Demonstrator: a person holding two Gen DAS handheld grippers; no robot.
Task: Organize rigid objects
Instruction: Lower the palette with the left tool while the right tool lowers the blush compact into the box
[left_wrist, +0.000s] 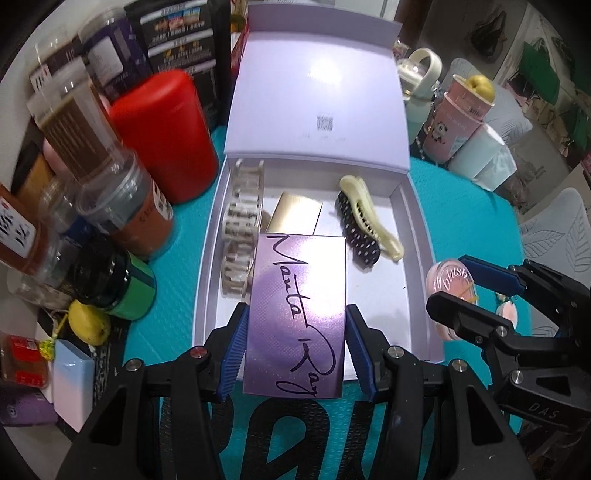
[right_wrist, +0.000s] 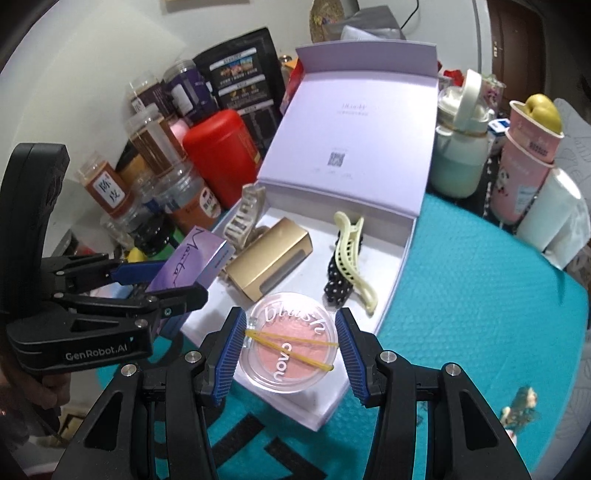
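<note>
Purple box (left_wrist: 299, 321), pink compact (right_wrist: 290, 343), polka-dot clip (left_wrist: 356, 229).

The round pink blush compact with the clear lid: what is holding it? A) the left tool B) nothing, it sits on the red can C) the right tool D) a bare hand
C: the round pink blush compact with the clear lid sits between the blue pads of the right tool, while the left tool holds the flat purple box with black handwriting.
</note>
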